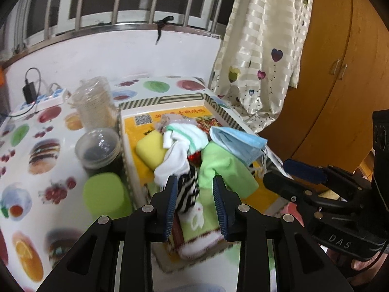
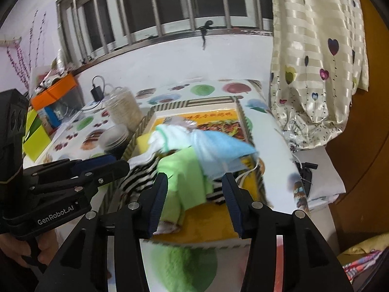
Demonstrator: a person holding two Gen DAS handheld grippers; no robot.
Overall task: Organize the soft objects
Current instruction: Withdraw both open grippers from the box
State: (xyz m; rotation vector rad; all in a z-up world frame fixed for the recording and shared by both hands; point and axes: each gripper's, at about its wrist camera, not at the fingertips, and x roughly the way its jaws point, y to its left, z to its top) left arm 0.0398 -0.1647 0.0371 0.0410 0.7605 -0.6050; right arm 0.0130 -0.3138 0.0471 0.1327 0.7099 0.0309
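My left gripper (image 1: 195, 192) spread, nothing pinched, above near end of tray (image 1: 170, 101). My right gripper (image 2: 195, 189) spread, empty. Soft pile in tray: blue face mask (image 1: 237, 143) atop green cloth (image 1: 223, 170), striped sock (image 1: 188, 192), white sock (image 1: 173, 163), yellow sponge (image 1: 149, 150). Tray on fruit-print tablecloth (image 1: 43, 160).

Both fisheye views are evenly lit by soft indoor light — the barred window (image 1: 116, 7) at twelve o'clock is dark. Straight bars bow, and black corners ring each frame. Pale glare streaks the glossy striped cream curtain (image 2: 316, 56) at two o'clock. Motion blur smears the fruit-printed bench cloth (image 1: 36, 170) toward six o'clock — shadows stay faint.
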